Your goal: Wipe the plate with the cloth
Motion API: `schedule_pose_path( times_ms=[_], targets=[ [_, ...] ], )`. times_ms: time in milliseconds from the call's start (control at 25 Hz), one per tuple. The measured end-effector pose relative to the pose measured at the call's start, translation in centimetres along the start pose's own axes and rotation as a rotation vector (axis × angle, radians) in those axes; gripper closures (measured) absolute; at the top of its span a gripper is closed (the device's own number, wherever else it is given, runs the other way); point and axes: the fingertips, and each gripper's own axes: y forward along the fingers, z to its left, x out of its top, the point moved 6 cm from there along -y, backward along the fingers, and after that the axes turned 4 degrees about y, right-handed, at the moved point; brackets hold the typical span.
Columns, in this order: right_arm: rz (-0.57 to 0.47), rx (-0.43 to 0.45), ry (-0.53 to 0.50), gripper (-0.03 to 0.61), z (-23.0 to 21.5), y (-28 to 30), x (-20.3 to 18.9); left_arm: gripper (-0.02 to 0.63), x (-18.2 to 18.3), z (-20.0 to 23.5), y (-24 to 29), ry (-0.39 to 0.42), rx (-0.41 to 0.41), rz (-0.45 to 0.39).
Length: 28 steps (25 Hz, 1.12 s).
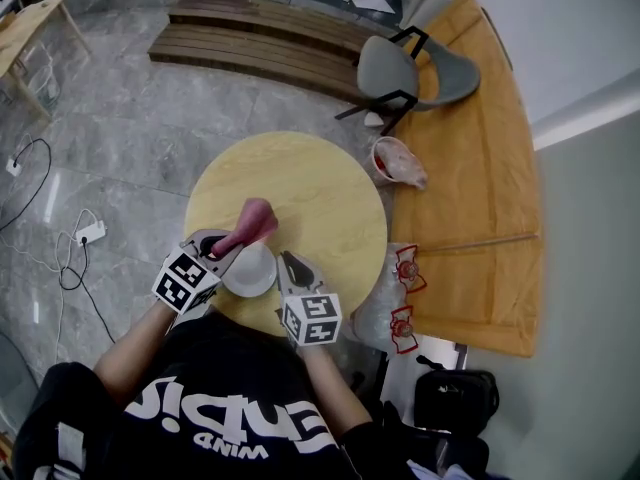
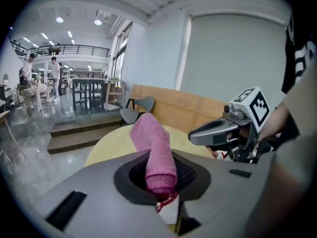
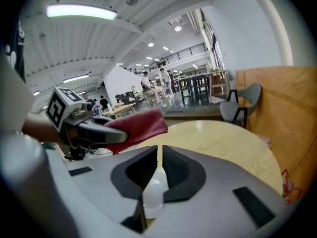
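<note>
Left tool point(image 1: 226, 252) clamps the pink cloth point(image 1: 256, 220) (it sticks out toward 1 o'clock). Right tool point(image 1: 289, 264) pinches the white plate point(image 1: 250, 272) at its 3 o'clock rim, over the round bench point(image 1: 330, 198).

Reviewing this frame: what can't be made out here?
- Plate resting on the table or held above it: the head view looks straight down, so no gap shows.
- Plate's surface, clean or dirty: too small in the head view; the right tool hides most of it in the right gripper view.
- Pinkish thing beside the table: too small in the head view to name.
</note>
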Motion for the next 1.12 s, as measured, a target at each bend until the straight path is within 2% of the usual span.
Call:
schedule_pose_path(
  times_ms=[200, 320, 400, 520, 720, 1120],
  targets=[
    [-0.155, -0.024, -0.112, 0.541, 2.2, -3.5, 4.8, 0.568, 4.9, -0.6, -2.7, 0.043, 0.029, -0.21],
    [-0.219, -0.033, -0.128, 0.546, 3.0, -5.3, 6.4, 0.568, 6.9, -1.2, -4.2, 0.078, 0.052, -0.324],
    [-0.256, -0.035, -0.132, 0.549, 3.4, -6.3, 7.2, 0.568, 7.8, -1.6, -5.1, 0.089, 0.064, -0.372],
    [-0.3, -0.038, -0.15, 0.552, 4.0, -7.4, 8.3, 0.568, 9.5, -2.3, -6.4, 0.058, 0.068, -0.403],
    [-0.334, -0.04, -0.144, 0.554, 4.4, -7.9, 8.8, 0.568, 10.2, -2.6, -7.0, 0.037, 0.075, -0.43],
    [-0.342, -0.032, -0.134, 0.556, 4.7, -7.5, 8.7, 0.568, 9.8, -2.9, -6.7, 0.092, 0.09, -0.436]
  ],
)
